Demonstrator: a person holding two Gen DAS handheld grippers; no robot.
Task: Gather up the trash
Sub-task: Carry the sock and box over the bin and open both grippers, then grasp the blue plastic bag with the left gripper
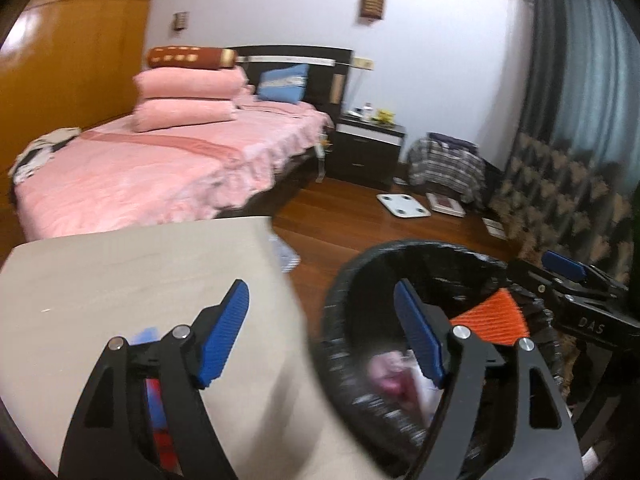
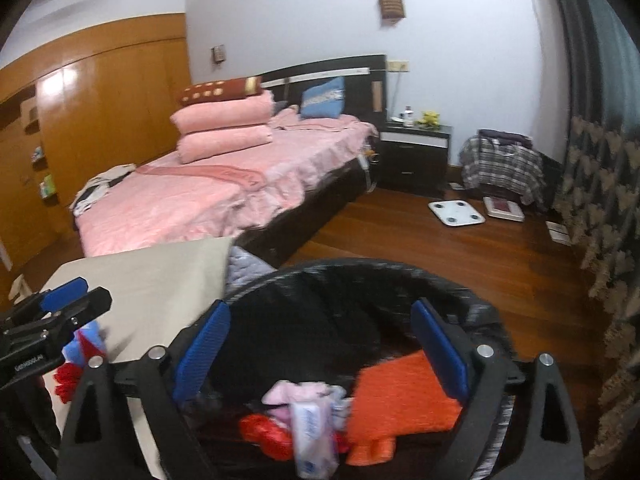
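Note:
A bin lined with a black bag (image 2: 360, 276) stands beside a beige table (image 2: 152, 280). Inside it lie an orange cloth (image 2: 400, 396), a white tissue packet (image 2: 312, 432), a pink scrap (image 2: 296, 394) and a red wrapper (image 2: 264, 428). My right gripper (image 2: 322, 320) hangs open over the bin with nothing between its blue pads. My left gripper (image 1: 320, 320) is open and empty too, one finger above the table (image 1: 120, 280), the other above the bin (image 1: 340, 320). Red and blue packaging (image 2: 80, 348) lies on the table near the left gripper.
A pink bed (image 2: 224, 192) fills the room behind the table. On the wooden floor lie a white scale (image 2: 456, 212) and a second flat scale (image 2: 504, 208). A dark nightstand (image 2: 416, 156), a chair draped in plaid (image 2: 500, 164) and a patterned curtain (image 2: 600, 208) stand to the right.

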